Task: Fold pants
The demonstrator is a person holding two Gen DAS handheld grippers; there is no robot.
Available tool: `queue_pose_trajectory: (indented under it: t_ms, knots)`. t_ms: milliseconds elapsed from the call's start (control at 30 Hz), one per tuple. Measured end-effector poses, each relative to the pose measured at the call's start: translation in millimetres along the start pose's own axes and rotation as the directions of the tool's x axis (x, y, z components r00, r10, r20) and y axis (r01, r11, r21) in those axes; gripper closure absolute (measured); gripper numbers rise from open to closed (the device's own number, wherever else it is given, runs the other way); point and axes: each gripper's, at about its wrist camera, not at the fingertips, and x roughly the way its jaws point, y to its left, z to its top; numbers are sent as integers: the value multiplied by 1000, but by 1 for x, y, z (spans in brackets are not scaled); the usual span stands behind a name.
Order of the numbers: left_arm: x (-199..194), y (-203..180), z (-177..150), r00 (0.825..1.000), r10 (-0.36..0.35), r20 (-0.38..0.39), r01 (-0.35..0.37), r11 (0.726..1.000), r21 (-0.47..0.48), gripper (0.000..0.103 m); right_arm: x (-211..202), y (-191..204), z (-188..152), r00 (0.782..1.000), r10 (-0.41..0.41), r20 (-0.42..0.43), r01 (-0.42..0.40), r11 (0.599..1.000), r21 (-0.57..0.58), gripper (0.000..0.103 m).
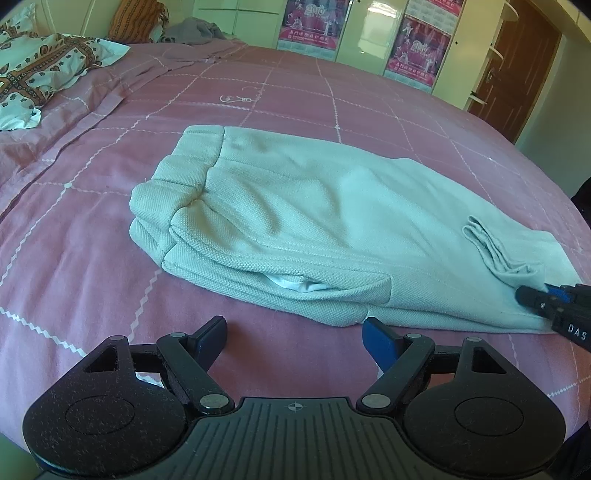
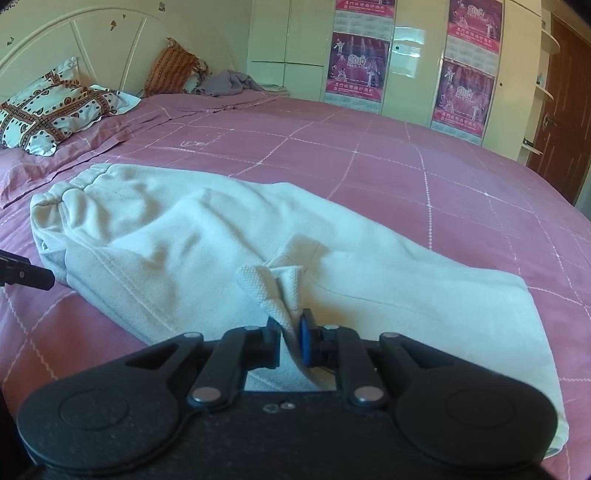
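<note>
Pale beige pants (image 1: pixel 295 206) lie folded lengthwise on the pink bedspread, waistband at the far left (image 1: pixel 184 162). My left gripper (image 1: pixel 295 332) is open and empty, just short of the pants' near edge. My right gripper (image 2: pixel 290 339) is shut on a bunched fold of the pants' fabric (image 2: pixel 273 291) near the leg end. The pants (image 2: pixel 184 236) stretch from left to right in the right wrist view. The right gripper also shows at the right edge of the left wrist view (image 1: pixel 546 295). The left gripper's finger (image 2: pixel 26 275) shows at the left edge.
Pink checked bedspread (image 1: pixel 351 103) covers a large bed. Patterned pillows (image 1: pixel 40 70) and a grey garment (image 1: pixel 195 31) lie at the head. Wardrobe doors with posters (image 2: pixel 358 62) and a brown door (image 2: pixel 565 122) stand behind the bed.
</note>
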Motion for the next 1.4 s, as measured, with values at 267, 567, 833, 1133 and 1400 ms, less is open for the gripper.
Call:
queue_pose_trajectory:
  t_ms: [267,567,833,1133,1400]
  knots:
    - [-4,-4,0,999,40,9,-40,999,11,23,-24,9,-10,974,222,49,-222,975,8,64]
    - [-30,-81,28,980,-82,179,77,996,33,68,-67,-77,-12,986,56,155,-86,978,192,90]
    - [45,-211,7,969,-247,15,241,957,160,74,-85,-172,-51,988,-134,80,97,929,358,95]
    - [46,-225,30,981,-177,83,156,965,212,74,-59,-206,-59,993,-97,71,63,924,378,93]
    - [78,-218,59,984,-175,37,164,965,207,74,-30,-232,-28,997,-71,43,53,944,325,91]
